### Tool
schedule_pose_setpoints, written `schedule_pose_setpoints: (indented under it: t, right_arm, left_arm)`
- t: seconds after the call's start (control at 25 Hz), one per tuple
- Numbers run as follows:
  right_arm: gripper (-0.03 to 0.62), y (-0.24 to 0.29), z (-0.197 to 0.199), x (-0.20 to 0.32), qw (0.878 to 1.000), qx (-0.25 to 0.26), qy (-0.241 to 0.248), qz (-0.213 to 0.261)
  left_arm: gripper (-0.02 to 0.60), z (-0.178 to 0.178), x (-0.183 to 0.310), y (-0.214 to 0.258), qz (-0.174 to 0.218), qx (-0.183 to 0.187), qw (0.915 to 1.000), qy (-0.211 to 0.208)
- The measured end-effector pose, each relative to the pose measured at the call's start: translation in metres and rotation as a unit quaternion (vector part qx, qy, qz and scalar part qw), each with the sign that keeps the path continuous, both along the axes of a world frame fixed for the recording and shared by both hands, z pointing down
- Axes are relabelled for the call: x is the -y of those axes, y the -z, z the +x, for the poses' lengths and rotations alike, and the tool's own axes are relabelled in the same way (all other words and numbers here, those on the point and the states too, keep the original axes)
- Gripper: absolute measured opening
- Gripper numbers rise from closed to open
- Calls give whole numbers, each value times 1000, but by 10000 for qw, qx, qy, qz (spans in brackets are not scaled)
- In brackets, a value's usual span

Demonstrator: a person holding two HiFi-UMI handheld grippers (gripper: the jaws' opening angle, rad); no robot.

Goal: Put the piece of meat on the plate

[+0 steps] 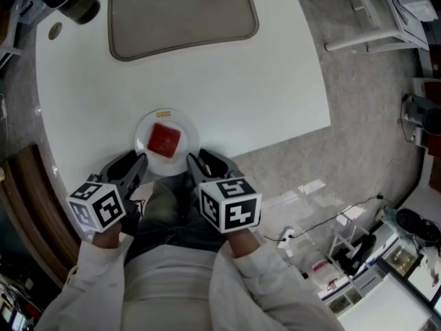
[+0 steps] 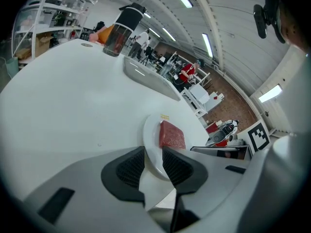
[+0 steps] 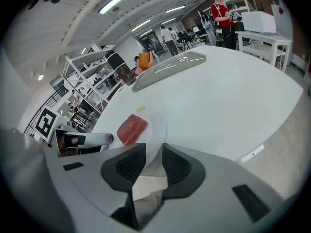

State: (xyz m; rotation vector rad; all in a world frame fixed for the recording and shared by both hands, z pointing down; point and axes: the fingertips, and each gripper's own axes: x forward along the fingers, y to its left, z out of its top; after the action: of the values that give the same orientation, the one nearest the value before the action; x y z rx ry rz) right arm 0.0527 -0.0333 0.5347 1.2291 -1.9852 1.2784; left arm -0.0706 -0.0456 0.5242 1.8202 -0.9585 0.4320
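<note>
Your white tabletop (image 1: pixel 227 95) carries a grey rounded tray (image 1: pixel 182 16) at its far side, with a white item lying on it. A dark bottle (image 1: pixel 72 2) stands at the far left corner, and a small round disc (image 1: pixel 54 29) lies just beside it. To your right, cables (image 1: pixel 324 223) trail across the speckled floor (image 1: pixel 358 157).

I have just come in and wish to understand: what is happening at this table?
A person holds a claw in each hand at the near edge of the white table. The piece of meat already lies on the plate, which sits close to that edge. The left claw and the right claw point at the plate from either side, jaws a little apart, and neither seems to grip anything. The task looks done.
</note>
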Motion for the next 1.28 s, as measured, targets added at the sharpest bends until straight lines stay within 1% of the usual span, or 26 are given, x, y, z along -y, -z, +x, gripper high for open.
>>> schedule_pose_setpoints:
  t: [0.24, 0.32, 0.4, 0.64, 0.84, 1.28]
  right_arm:
    - [107, 1, 1, 1, 9994, 278, -177, -126]
    - [89, 0, 2, 1, 9991, 308, -251, -169]
    - [84, 1, 2, 1, 9987, 352, -296, -232]
    - [81, -2, 4, 2, 9985, 346, -349, -242]
    - [81, 5, 4, 0, 9983, 388, -392, -214]
    - [82, 16, 2, 1, 9984, 345, -434, 56]
  left_arm:
    - [100, -1, 2, -1, -127, -32, 9999, 12]
    - [100, -2, 2, -1, -156, -57, 9999, -24]
    - [98, -1, 1, 0, -154, -44, 9998, -74]
    - [97, 1, 4, -1, 3, 82, 9997, -219]
    - [97, 0, 4, 3, 24, -122, 9998, -135]
    - [97, -2, 3, 10, 292, 105, 9986, -428]
